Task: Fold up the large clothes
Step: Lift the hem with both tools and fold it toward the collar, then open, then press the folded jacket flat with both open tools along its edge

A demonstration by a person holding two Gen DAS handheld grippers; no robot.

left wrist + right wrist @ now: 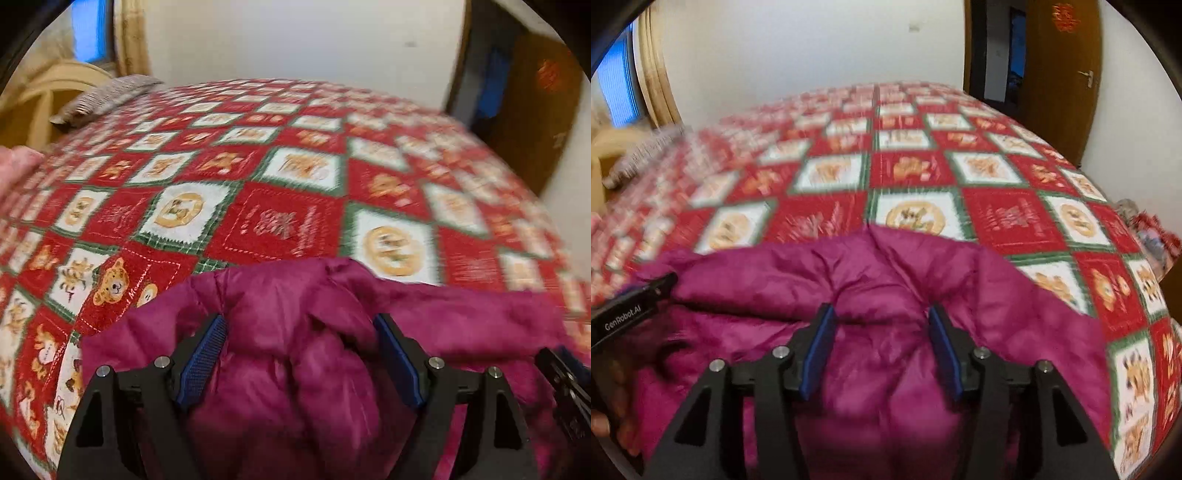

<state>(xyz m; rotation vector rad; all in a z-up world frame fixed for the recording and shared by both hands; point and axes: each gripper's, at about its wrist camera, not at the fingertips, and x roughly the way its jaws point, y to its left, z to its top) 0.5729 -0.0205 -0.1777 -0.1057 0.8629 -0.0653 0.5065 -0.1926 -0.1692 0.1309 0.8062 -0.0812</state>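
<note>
Right gripper on a magenta jacket over a patchwork bed

The right gripper (881, 325) sits low in the near centre, its two blue-padded fingers (820, 350) set apart with a puffy ridge of the jacket (886, 280) bulging up between them and touching both pads. The jacket lies bunched across the near edge of the bed (1015, 218), which is covered in red, white and green squares with bear prints. At the near left, the left gripper (631, 310) reaches in over the jacket's left part; its jaws are out of sight. A white wall (812, 44) stands at the far side, a brown door (1067, 74) far right, and a window (617, 88) far left. Much of the left is motion-blurred.
</note>
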